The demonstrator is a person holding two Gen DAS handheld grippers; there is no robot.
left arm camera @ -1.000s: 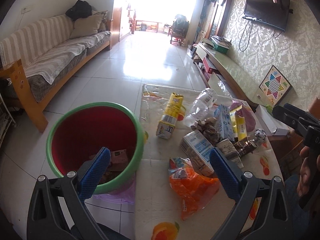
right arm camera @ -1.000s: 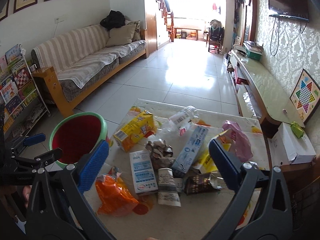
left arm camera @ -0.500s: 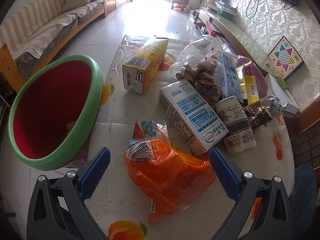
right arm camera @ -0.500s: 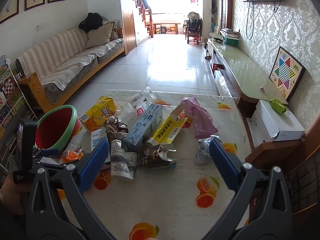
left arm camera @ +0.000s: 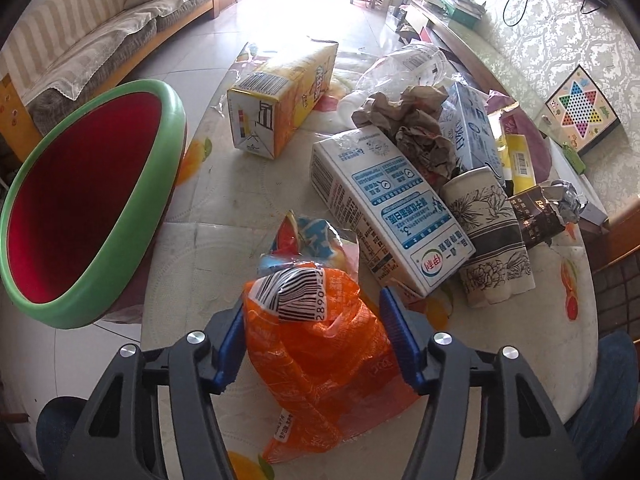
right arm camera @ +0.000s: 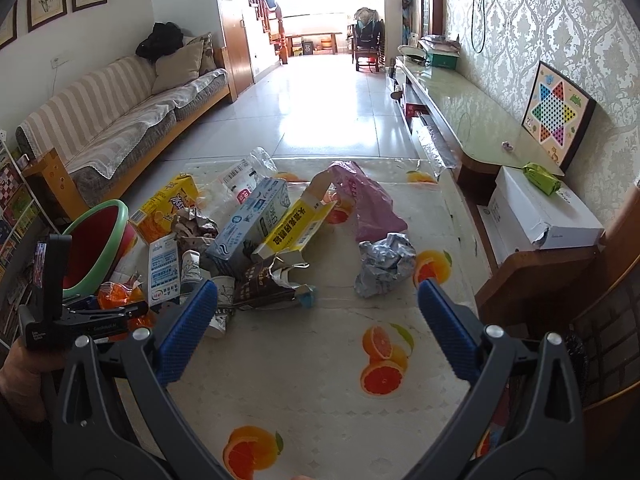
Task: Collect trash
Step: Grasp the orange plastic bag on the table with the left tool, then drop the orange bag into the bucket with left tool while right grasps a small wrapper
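Littered fruit-print table point(left arm camera: 224, 184): orange bag point(left arm camera: 320, 360) at the near edge, left gripper point(left arm camera: 314, 340) closing on it, pads against its sides. Right gripper point(right arm camera: 316, 320) spread wide over bare cloth, holding nothing. Risks pinching only loose film, slipping and spilling short of the red bin point(left arm camera: 80, 200) just beside the table.

Striped sofa point(right arm camera: 120, 120), star-pattern game board point(right arm camera: 558, 114), white box point(right arm camera: 540, 216).

orange bag point(left arm camera: 320, 364): crumpled, barcode label up, on table | bin point(left arm camera: 76, 196): red inside, green rim, beside table
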